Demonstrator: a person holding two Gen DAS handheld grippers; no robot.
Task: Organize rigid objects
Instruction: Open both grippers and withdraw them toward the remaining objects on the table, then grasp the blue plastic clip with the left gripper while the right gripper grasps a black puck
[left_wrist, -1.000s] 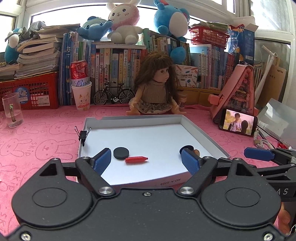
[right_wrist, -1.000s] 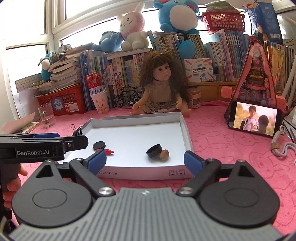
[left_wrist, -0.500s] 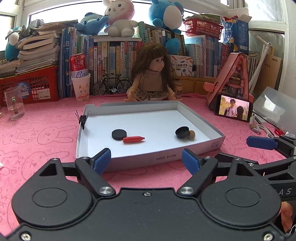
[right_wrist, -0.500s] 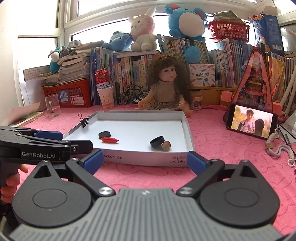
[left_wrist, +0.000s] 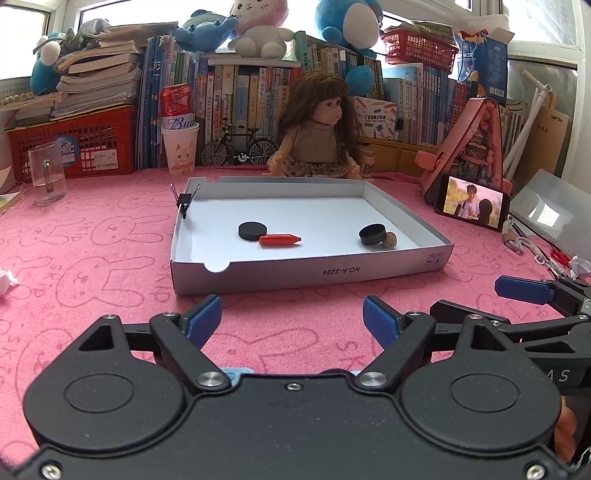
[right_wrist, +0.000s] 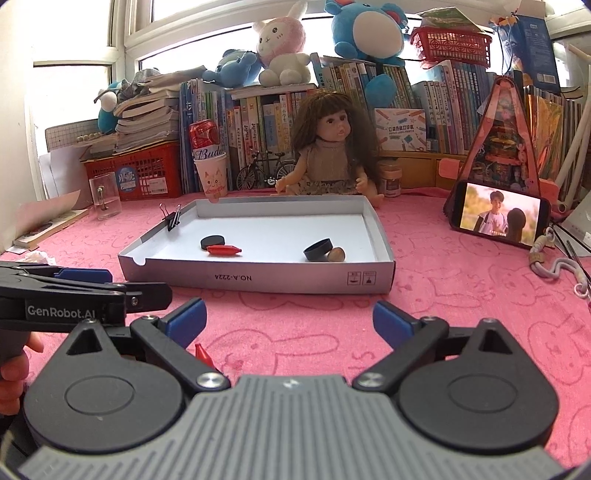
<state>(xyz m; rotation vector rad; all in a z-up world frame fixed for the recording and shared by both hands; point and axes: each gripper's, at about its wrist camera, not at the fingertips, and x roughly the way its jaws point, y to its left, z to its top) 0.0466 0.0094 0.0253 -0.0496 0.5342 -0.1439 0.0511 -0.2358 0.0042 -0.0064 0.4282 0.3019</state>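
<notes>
A shallow white box (left_wrist: 258, 275) (right_wrist: 295, 278) lies on the pink mat. In it are a black disc (left_wrist: 252, 231) (right_wrist: 212, 242), a red crayon-like piece (left_wrist: 279, 240) (right_wrist: 223, 250), a black cap (left_wrist: 372, 234) (right_wrist: 317, 250) and a small wooden bead (left_wrist: 390, 240) (right_wrist: 337, 254). A binder clip (left_wrist: 184, 201) (right_wrist: 171, 218) grips its left rim. My left gripper (left_wrist: 291, 319) stands open over bare mat, short of the box's front wall. My right gripper (right_wrist: 289, 321) is wide open and empty beside it. A small red piece (right_wrist: 202, 355) peeks out beneath its left finger.
Behind the box sits a doll (left_wrist: 317, 140) in front of shelved books. A phone (left_wrist: 471, 201) playing video leans at the right, with a cord (right_wrist: 554, 266) near it. A glass mug (left_wrist: 47, 173), a paper cup (left_wrist: 179, 151) and crumpled paper (left_wrist: 7, 282) are on the left.
Both grippers have drawn back from the box and sunk a little; their fingertips, earlier over its front part, are now over the mat. The right jaws spread slightly wider.
</notes>
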